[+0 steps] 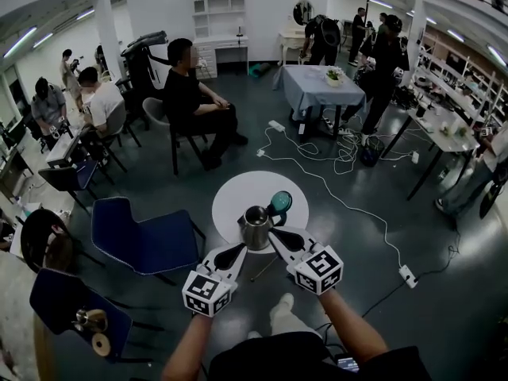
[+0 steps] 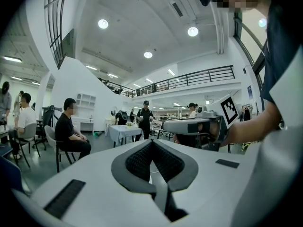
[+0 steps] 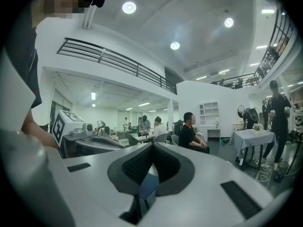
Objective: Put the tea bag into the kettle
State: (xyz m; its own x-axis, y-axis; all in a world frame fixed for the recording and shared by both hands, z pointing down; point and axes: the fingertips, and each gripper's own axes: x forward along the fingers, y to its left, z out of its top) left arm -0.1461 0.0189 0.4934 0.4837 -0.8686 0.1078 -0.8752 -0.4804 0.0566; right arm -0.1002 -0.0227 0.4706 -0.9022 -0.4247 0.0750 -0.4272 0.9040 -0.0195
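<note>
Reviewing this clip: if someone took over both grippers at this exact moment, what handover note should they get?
Left gripper: fingers shut, nothing seen between them, held at the near left of the kettle.
Right gripper: fingers shut, nothing clearly held, at the kettle's near right.
Kettle: upright on the round white table, with a teal object just behind it.
Tea bag: not visible in any view.
Done: nothing can be confirmed.
Left: locate the tea bag and put it into the kettle.
</note>
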